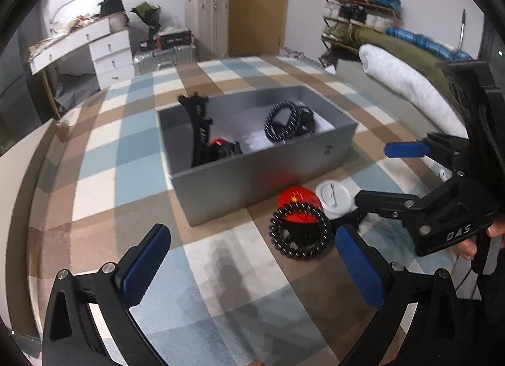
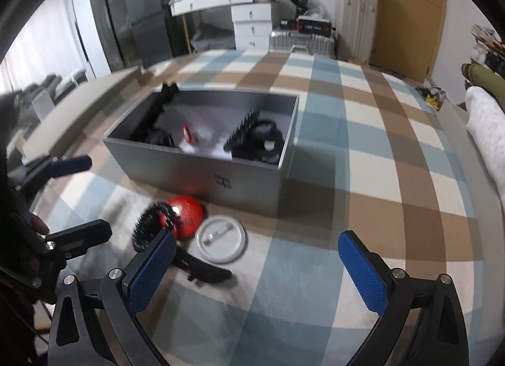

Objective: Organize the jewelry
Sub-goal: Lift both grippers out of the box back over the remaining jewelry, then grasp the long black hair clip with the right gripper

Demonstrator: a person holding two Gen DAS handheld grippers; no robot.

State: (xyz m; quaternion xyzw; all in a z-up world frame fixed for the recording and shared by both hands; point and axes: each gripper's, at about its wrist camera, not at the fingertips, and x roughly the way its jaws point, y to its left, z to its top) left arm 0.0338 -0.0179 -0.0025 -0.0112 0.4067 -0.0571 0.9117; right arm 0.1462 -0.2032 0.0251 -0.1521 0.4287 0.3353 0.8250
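Checked bedding (image 1: 132,176) in blue, brown and white squares is covering the bed that is carrying everything, with a white dresser (image 1: 107,50) and silver suitcases (image 1: 164,58) standing against the far wall. Sitting in the middle of the bed is an open grey box (image 1: 262,173). Inside it, a dark beaded bracelet (image 1: 284,123) is lying coiled near the far right corner beside other dark pieces, and a black toothed piece (image 1: 200,126) is leaning upright against the left wall; a bit of red is showing beside its foot, too blurred to name.

Just in front of the box, a red round badge (image 1: 300,205) is lying on the bedding. A second beaded bracelet (image 1: 300,233) is resting partly on top of it, and a white disc (image 1: 334,198) with a pin across it is lying just beside the badge, touching or nearly so. In the right wrist view a black curved piece (image 2: 205,268) is lying on the bedding near the disc.

Both grippers are hovering over the bedding on the near side of the box. The left gripper (image 1: 252,268) is holding its jaws wide apart with nothing between them, the loose bracelet lying just ahead of its right finger. The right gripper (image 2: 257,268) is likewise spreading its jaws wide and gripping nothing, its left blue pad (image 2: 151,271) overlapping the bracelet's edge in that view; whether it is touching cannot be told.
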